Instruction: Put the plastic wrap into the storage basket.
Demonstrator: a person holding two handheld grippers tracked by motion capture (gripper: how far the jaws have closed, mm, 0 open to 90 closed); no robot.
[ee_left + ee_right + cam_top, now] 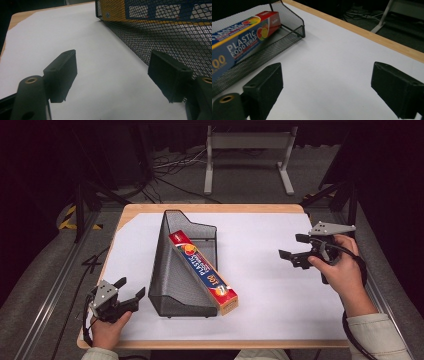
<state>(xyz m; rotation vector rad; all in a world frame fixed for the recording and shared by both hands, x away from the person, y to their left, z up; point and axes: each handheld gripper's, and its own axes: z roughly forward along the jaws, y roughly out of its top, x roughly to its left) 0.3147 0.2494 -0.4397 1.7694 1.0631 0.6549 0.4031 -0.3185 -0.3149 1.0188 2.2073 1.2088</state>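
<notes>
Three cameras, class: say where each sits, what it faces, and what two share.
High view: above the table's near side, facing forward and down; both hands, left claw, right claw.
Left gripper view: on the left claw, facing the black wire-mesh file tray.
Right gripper view: on the right claw, facing the long blue-and-red plastic food wrap box.
All share tray and box.

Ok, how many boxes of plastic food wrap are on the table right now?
1. The long blue, red and yellow plastic food wrap box leans in the black wire-mesh rack mid-table, its near end jutting out. None seems hidden.
</notes>
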